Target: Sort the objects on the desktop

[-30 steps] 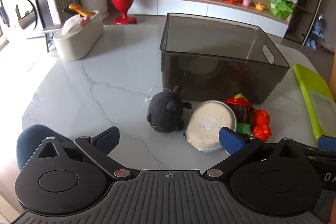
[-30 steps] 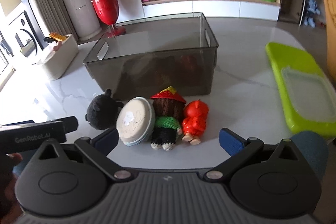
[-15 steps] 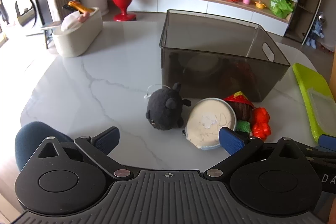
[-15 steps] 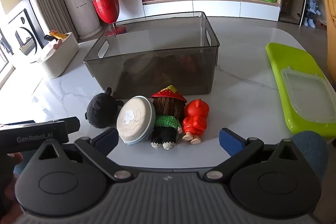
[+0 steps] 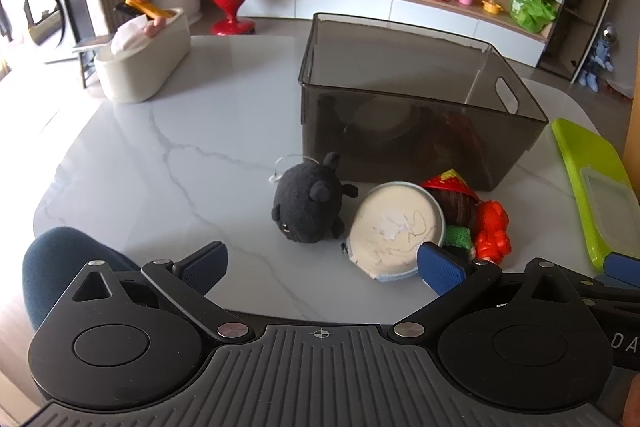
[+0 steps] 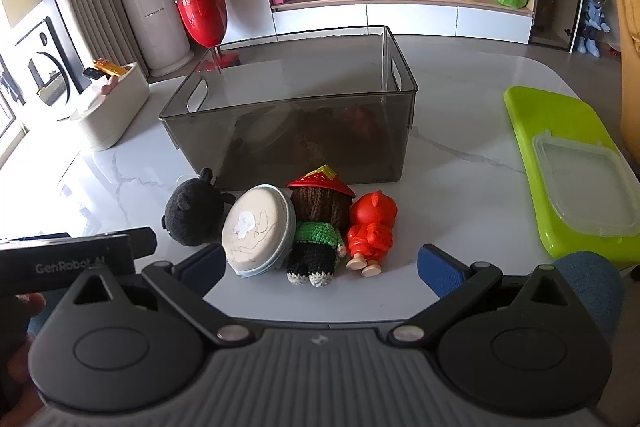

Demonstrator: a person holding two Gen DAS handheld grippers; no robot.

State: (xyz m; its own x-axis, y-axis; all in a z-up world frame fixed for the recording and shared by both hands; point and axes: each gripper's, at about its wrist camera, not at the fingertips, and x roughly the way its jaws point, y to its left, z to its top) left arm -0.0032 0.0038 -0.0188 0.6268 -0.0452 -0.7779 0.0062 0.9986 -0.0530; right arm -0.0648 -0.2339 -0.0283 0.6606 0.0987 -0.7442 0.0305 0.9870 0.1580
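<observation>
Four toys in a row on marble surface (image 6: pixel 460 131) — black plush (image 6: pixel 194 213), round cream pouch (image 6: pixel 258 229), knitted doll (image 6: pixel 320 227), red figure (image 6: pixel 370 229) — before smoky bin (image 6: pixel 288 131), left fingers (image 5: pixel 208 263) and right fingers (image 6: pixel 438 265) spread, empty.

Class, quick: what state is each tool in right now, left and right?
Left tool: open, holding nothing, above the table short of the black plush.
Right tool: open, holding nothing, short of the knitted doll.
</observation>
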